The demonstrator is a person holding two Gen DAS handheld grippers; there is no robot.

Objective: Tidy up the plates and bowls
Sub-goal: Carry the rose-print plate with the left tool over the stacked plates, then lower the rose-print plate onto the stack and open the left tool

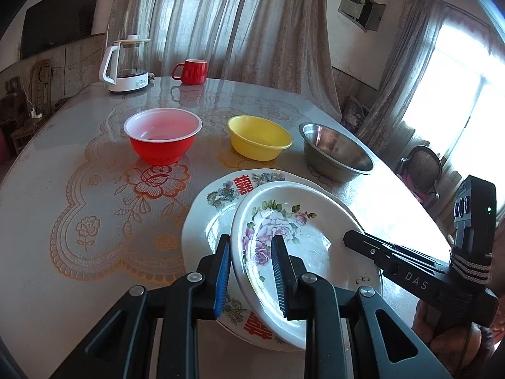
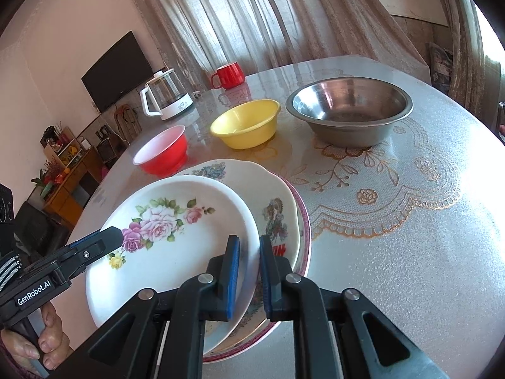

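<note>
A white plate with pink roses [image 1: 300,237] [image 2: 176,252] lies tilted on a dragon-print plate [image 1: 221,195] [image 2: 274,195], and a pink-rimmed plate [image 2: 305,237] shows underneath. My left gripper [image 1: 251,271] is shut on the rose plate's left rim. My right gripper [image 2: 249,276] is shut on its opposite rim. Each gripper's tip shows in the other's view, the right gripper [image 1: 363,240] and the left gripper [image 2: 110,237]. Behind the plates stand a red bowl [image 1: 162,140] [image 2: 164,154], a yellow bowl [image 1: 258,137] [image 2: 246,126] and a steel bowl [image 1: 337,154] [image 2: 350,110], all upright and apart.
A glass kettle [image 1: 126,66] [image 2: 167,98] and a red mug [image 1: 192,71] [image 2: 228,75] stand at the table's far edge by the curtains. A chair [image 1: 423,170] stands off the table's right side. A person's hand [image 2: 47,347] grips the left gripper's handle.
</note>
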